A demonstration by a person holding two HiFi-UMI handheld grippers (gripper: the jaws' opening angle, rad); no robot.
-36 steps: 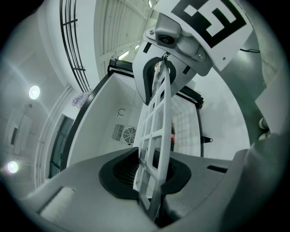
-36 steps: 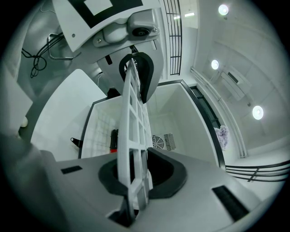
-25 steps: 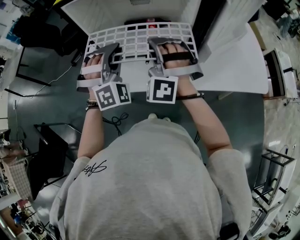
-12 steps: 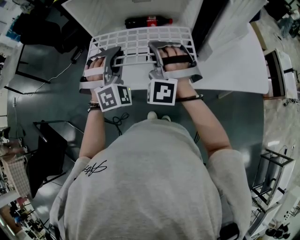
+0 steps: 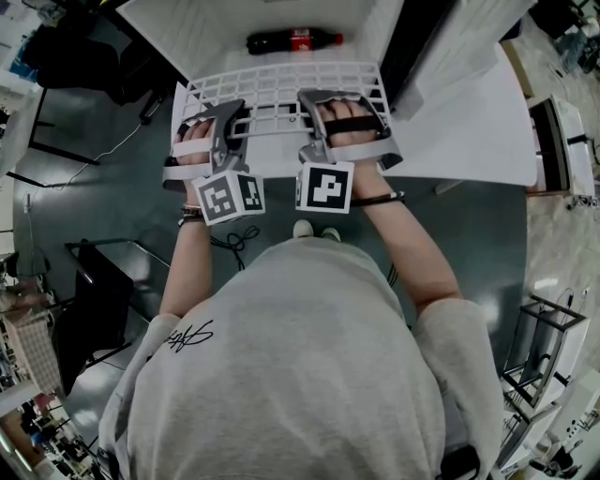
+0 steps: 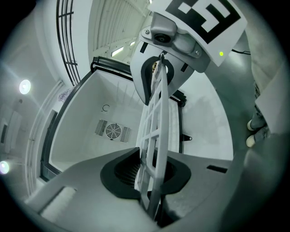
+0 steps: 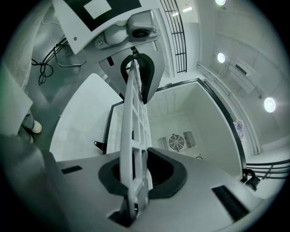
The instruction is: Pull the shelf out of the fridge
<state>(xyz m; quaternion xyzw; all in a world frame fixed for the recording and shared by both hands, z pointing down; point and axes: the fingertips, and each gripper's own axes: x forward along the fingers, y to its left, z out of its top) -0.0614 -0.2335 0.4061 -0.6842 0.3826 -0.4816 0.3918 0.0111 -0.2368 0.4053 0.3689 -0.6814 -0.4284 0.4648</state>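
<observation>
The white grid shelf (image 5: pixel 281 86) is out in front of the open fridge (image 5: pixel 187 28), held level by its near edge. My left gripper (image 5: pixel 231 124) is shut on the near edge left of the middle. My right gripper (image 5: pixel 317 118) is shut on it right of the middle. In the left gripper view the shelf (image 6: pixel 157 131) runs edge-on between the dark pads of my left gripper (image 6: pixel 151 176), with the other gripper clamped on it farther along. The right gripper view mirrors this: the shelf (image 7: pixel 136 127) is pinched in my right gripper (image 7: pixel 136 176).
A cola bottle (image 5: pixel 292 40) lies on the fridge floor behind the shelf. The white fridge door (image 5: pixel 469 112) stands open at the right. A round fan vent (image 6: pixel 112 131) sits in the fridge's back wall. Dark floor with a cable (image 5: pixel 230 239) lies below the shelf.
Both grippers and the shelf have sunk and come a little toward the person. The cola bottle, earlier mostly covered by the shelf's far edge, now shows whole behind it.
</observation>
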